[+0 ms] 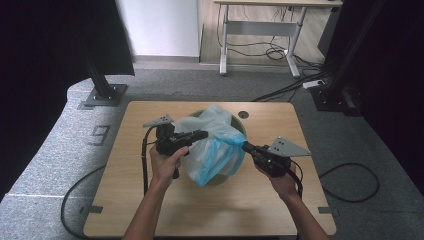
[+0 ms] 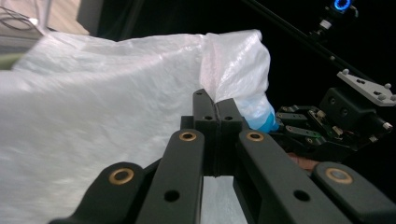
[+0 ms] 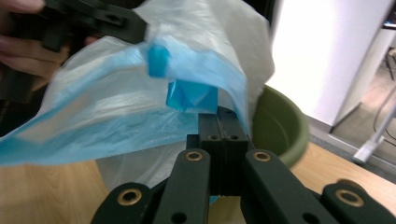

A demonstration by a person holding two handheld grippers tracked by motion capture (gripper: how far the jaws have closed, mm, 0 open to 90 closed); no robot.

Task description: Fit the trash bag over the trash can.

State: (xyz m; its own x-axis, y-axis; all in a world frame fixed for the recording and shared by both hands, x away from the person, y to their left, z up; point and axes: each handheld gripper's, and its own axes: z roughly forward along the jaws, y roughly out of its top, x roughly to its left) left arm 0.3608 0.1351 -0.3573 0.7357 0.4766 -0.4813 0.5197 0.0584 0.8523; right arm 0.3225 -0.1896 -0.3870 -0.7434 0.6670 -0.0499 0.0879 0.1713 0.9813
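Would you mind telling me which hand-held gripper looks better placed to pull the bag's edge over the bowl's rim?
Probably the right hand-held gripper: it pinches the bag at its blue edge beside the green bowl. The left hand-held gripper grips the white part higher up.

Left gripper point(image 1: 202, 134): black body, grey three-cornered plate, brass-ringed pivots, black cable. Right gripper point(image 1: 245, 146): same black build, grey screw-dotted plate, black cable. Forearms bare, no sleeves.
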